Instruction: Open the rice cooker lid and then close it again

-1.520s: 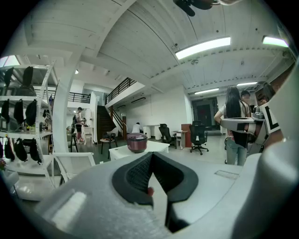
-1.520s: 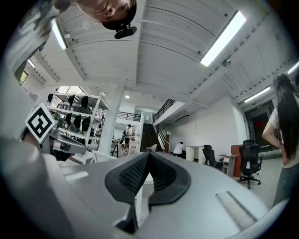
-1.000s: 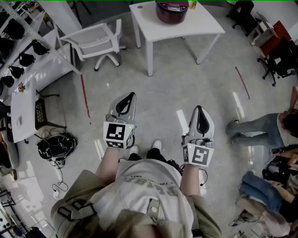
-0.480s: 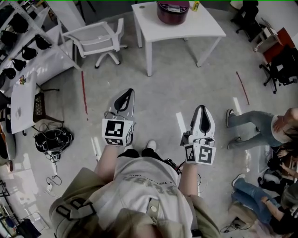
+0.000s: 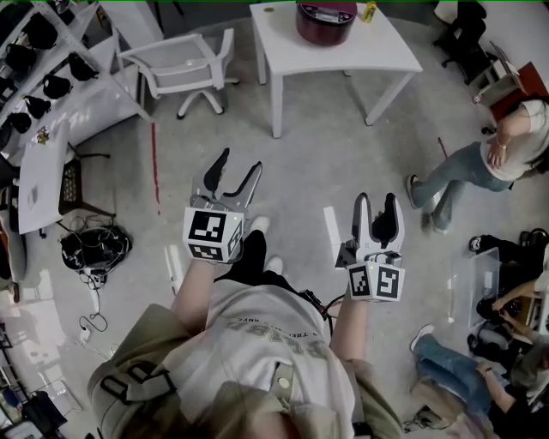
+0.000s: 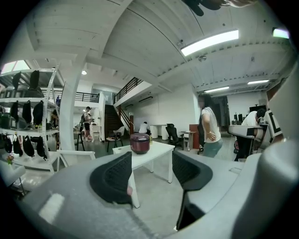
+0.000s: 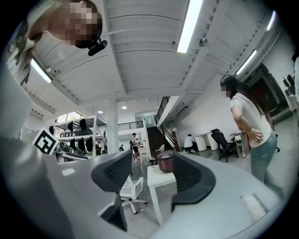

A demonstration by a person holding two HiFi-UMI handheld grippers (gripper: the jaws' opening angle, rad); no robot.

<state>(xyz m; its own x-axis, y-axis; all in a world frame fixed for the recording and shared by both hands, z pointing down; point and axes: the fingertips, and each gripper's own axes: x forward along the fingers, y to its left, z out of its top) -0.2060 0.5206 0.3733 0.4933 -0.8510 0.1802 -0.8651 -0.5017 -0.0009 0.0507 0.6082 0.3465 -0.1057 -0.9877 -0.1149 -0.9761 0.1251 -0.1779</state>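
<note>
**Rice cooker waits across the room as both grippers spread**

A pale polished floor (image 5: 326, 171) fills most of the head view, crossed by a thin red line (image 5: 155, 167). Racks of dark gear (image 5: 43, 51) stand along its left side. At the far end is a white table (image 5: 343, 51), with a white swivel chair (image 5: 184, 69) just to its left. A bystander in a light top and jeans (image 5: 480, 163) walks past on the right, well apart from the table.

The dark red rice cooker (image 5: 326, 19) sits on the far part of the tabletop with its lid down. A small yellow container (image 5: 369, 11) stands just beside it. Nothing touches the cooker.

In the foreground, the person carrying the rig (image 5: 257, 360) stands well short of the table, both forearms held forward. The left gripper (image 5: 239, 163) points toward the table with its jaws apart and opening. Its own view shows only the distant table and cooker in the gap between the black pads. The right gripper (image 5: 377, 201) is held level with it, well apart from it. Its jaws are likewise parted and opening, and the right gripper view frames the far-off cooker between them. Neither gripper holds anything.

A tangle of black cables (image 5: 94, 249) lies on the floor at the left.
</note>
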